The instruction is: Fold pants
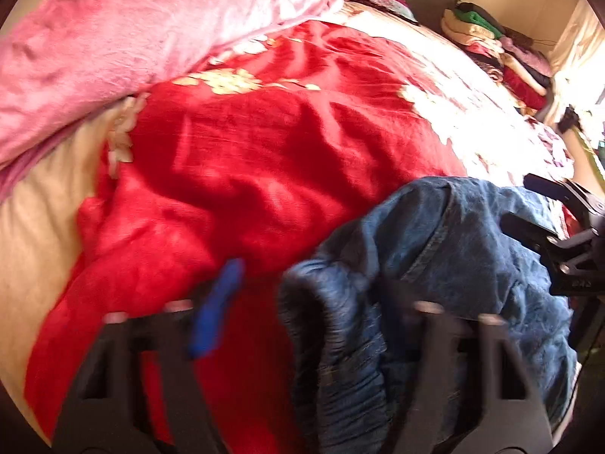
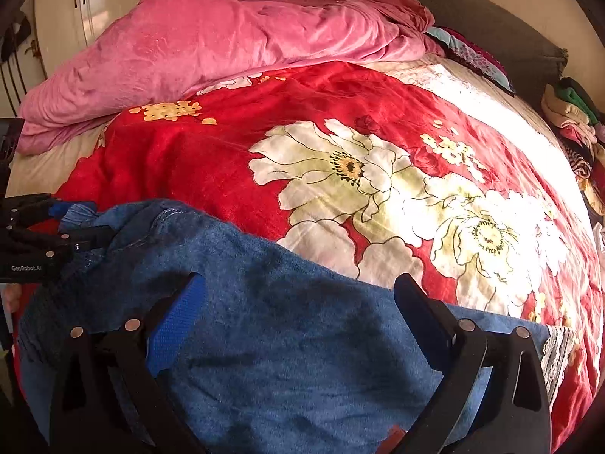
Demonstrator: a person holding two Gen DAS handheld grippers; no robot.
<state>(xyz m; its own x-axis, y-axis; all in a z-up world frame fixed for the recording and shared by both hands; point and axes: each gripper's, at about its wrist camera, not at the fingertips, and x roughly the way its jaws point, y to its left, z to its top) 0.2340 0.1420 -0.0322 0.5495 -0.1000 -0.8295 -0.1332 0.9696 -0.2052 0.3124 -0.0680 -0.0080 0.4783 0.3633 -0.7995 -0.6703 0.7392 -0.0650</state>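
Denim fills the 5 o'clock part of the left wrist view: the pants [image 1: 435,265] lie bunched on the red blanket [image 1: 245,159]. Blur hides the left gripper [image 1: 314,295]; its jaws straddle a cloth ridge, perhaps to lift a fold, but whether they pinch it I cannot tell. From 9 to 12 o'clock the blanket lies bare up to the pink quilt [image 1: 132,38].

Right wrist view: the right gripper [image 2: 298,295] hangs spread and released over flat pants [image 2: 295,340]. Their edge runs toward 4 o'clock; flowered blanket [image 2: 340,166] beyond gives room.
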